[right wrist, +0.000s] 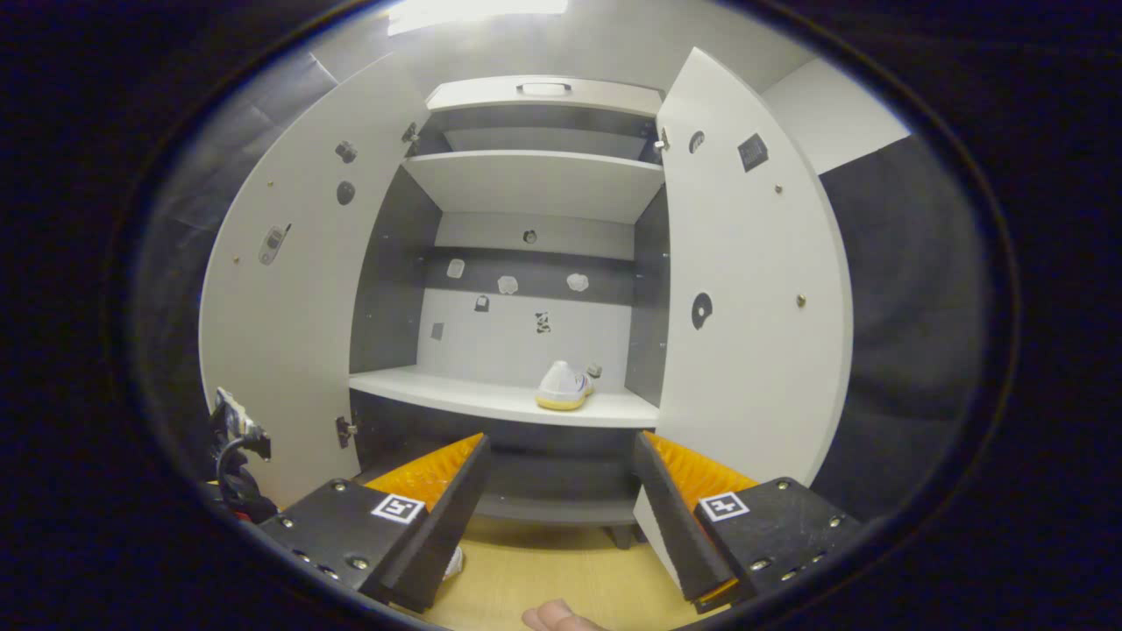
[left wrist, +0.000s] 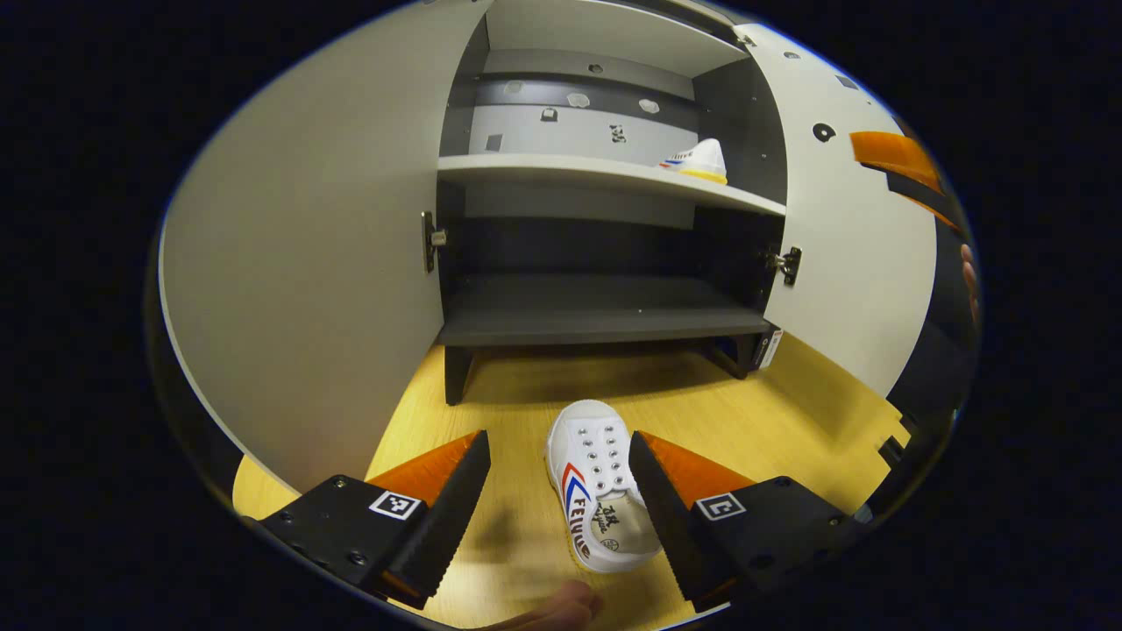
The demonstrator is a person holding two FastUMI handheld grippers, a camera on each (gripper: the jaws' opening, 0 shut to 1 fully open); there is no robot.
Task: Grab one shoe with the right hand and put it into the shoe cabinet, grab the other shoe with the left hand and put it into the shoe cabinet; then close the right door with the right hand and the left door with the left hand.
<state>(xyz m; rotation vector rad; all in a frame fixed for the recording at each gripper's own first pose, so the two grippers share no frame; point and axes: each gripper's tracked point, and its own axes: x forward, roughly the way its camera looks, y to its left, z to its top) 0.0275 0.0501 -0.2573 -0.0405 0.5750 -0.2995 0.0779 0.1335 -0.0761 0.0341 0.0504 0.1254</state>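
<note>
A white shoe (left wrist: 599, 484) with red and blue stripes lies on the wooden floor (left wrist: 526, 394), toe toward the shoe cabinet (left wrist: 605, 307). My left gripper (left wrist: 559, 464) is open around it, the shoe close to the right finger (left wrist: 659, 504). The other white shoe (left wrist: 697, 162) rests on the cabinet's pale middle shelf at its right end; in the right gripper view that shoe (right wrist: 564, 386) sits on the shelf (right wrist: 491, 396). My right gripper (right wrist: 561, 469) is open and empty, held in front of the cabinet. Both doors stand open.
The left door (left wrist: 307, 263) and right door (left wrist: 841, 237) swing out to either side of the cabinet. A dark lower shelf (left wrist: 596, 320) is bare. A fingertip (left wrist: 561, 607) shows at the bottom edge. Cables (right wrist: 235, 456) hang at the left in the right gripper view.
</note>
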